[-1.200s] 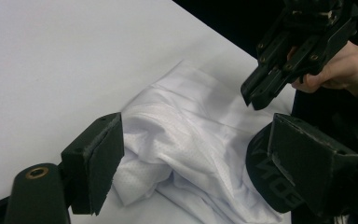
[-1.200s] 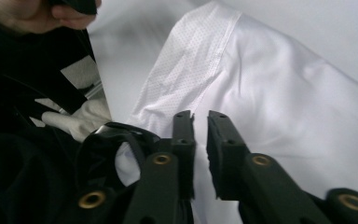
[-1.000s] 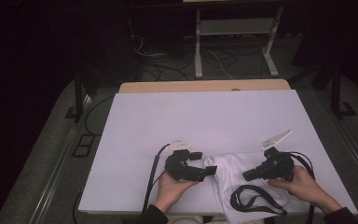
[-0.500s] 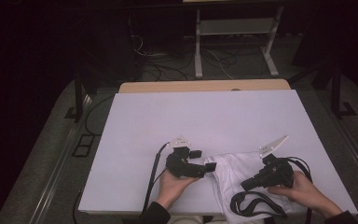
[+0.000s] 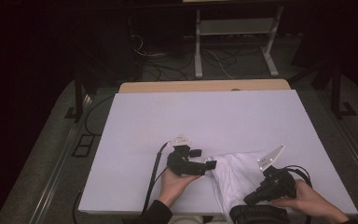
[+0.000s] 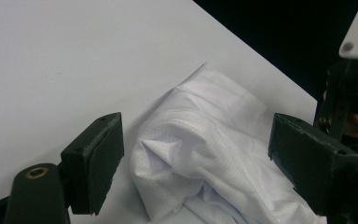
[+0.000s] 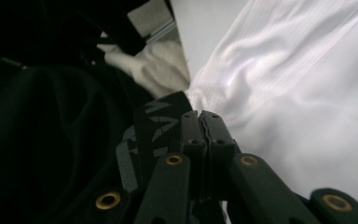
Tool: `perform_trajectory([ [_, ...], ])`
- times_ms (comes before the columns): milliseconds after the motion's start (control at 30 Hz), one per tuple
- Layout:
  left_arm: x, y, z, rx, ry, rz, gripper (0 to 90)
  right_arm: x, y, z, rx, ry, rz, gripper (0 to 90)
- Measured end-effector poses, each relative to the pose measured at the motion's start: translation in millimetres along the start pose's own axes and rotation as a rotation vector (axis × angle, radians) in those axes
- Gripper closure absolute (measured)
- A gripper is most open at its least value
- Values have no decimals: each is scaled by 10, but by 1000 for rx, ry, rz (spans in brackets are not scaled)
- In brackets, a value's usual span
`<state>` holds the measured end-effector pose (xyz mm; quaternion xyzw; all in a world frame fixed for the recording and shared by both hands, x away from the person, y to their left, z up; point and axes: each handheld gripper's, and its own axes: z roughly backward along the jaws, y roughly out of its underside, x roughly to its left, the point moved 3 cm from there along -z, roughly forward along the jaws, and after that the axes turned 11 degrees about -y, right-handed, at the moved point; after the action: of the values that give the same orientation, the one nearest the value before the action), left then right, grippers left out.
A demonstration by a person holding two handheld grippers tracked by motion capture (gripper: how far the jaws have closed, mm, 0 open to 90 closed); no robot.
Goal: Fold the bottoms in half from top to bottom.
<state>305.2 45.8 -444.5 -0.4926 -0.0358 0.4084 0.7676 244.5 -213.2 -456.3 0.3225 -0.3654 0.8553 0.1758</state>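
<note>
A white garment point(image 5: 235, 179) with a black elastic waistband point(image 5: 256, 215) lies bunched at the near right of the white table point(image 5: 205, 116). My left gripper point(image 5: 209, 165) is open at the garment's left edge. In the left gripper view its jaws stand wide on either side of a raised fold of the white garment point(image 6: 205, 149). My right gripper point(image 5: 248, 201) sits by the table's near edge. In the right gripper view it point(image 7: 203, 116) is shut where the waistband point(image 7: 154, 121) meets the white cloth point(image 7: 298, 93).
A wooden strip point(image 5: 205, 86) runs along the table's far edge. Beyond it, a metal stand point(image 5: 233, 42) and cables lie on the dark floor. The other gripper point(image 6: 354, 70) rises at the right of the left gripper view.
My right gripper has drawn back toward the near edge with the waistband, pulling the garment nearer. The left gripper has stayed open at the garment's left edge.
</note>
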Motion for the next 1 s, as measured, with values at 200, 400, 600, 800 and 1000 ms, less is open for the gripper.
perform_trajectory([
  [200, 5, -3, -32, 0, 0, 7, 172, -25, 52, -113, 79, 12, -4, 860],
  [400, 9, -10, -57, 3, -2, 16, 170, -42, 76, -175, 143, 47, -1, 855],
  [600, 21, -5, -89, 12, -2, 21, 169, -29, 58, -132, 115, 46, -2, 796],
  [800, 27, -4, -111, 19, 2, 24, 168, 11, 14, 31, 30, 81, 27, 695],
  [1000, 32, -8, -126, 21, 5, 33, 168, 13, -10, 216, -48, 135, 37, 612],
])
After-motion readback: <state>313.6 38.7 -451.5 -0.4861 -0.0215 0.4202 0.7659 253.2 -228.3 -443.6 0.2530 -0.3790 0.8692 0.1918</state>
